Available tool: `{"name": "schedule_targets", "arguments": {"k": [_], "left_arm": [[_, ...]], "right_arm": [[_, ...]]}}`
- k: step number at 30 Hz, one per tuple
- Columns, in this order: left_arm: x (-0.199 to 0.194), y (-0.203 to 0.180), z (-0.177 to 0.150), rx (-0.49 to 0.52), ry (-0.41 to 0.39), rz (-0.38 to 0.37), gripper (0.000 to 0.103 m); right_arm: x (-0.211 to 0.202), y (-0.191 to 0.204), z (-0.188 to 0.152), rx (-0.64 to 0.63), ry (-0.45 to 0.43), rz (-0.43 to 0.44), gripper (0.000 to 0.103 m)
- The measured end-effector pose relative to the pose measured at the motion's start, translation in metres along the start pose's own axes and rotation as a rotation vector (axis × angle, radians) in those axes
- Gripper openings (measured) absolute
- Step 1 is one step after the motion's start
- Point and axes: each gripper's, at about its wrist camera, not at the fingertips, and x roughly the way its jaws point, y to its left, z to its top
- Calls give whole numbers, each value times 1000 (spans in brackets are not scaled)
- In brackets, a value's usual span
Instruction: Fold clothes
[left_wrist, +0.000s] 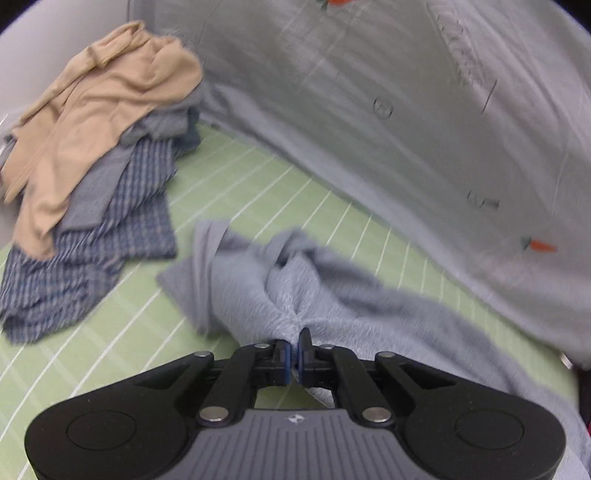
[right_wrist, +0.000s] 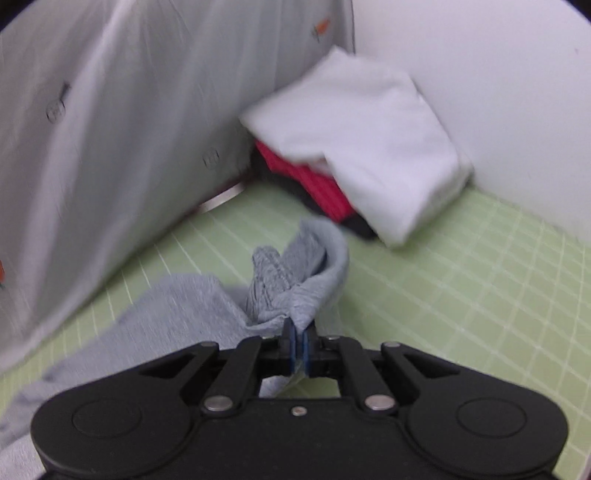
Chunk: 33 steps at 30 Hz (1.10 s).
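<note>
A light grey-blue ribbed garment (left_wrist: 295, 288) lies bunched on the green gridded mat (left_wrist: 229, 192). My left gripper (left_wrist: 294, 343) is shut on a fold of it, and the cloth puckers at the fingertips. In the right wrist view the same grey garment (right_wrist: 295, 273) stands up in a folded peak, and my right gripper (right_wrist: 299, 332) is shut on its edge. The cloth trails off to the lower left of that view.
A pile of unfolded clothes, with a tan garment (left_wrist: 92, 110) over a blue plaid one (left_wrist: 92, 266), lies at the left. A stack with a white folded garment (right_wrist: 369, 147) over a red one (right_wrist: 317, 184) sits by the white wall. A person's pale shirt (left_wrist: 406, 110) hangs behind the mat.
</note>
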Motion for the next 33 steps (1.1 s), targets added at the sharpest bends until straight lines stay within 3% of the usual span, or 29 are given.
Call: {"name": "schedule_targets", "arguments": {"k": [1, 4, 5, 6, 9, 15, 20, 23, 25, 27, 33], "left_arm": [[3, 11, -16, -14, 40, 20, 4], [3, 36, -48, -95, 107, 61, 8], [0, 42, -52, -125, 109, 59, 14], [-4, 47, -54, -144, 105, 52, 20], [-17, 51, -47, -154, 53, 65, 37], [-21, 62, -28, -184, -12, 109, 53], [-5, 72, -15, -216, 6, 135, 53], [2, 74, -10, -220, 14, 139, 51], [7, 76, -8, -224, 25, 137, 41], [11, 76, -7, -216, 40, 126, 4], [-3, 85, -9, -205, -18, 155, 1]], "right_arm": [[5, -10, -14, 17, 64, 2, 5], [2, -20, -44, 55, 129, 11, 24], [-2, -19, -50, 58, 128, 15, 40], [-6, -18, -56, 60, 127, 18, 50], [-10, -8, -63, 37, 135, 47, 65], [-9, 4, -69, -5, 164, 50, 68], [-6, 11, -73, -34, 175, 39, 69], [-6, 15, -74, -41, 176, 32, 69], [-8, 18, -75, -49, 174, 29, 69], [-10, 21, -76, -58, 171, 30, 69], [-21, 27, -81, -76, 164, 43, 69]]}}
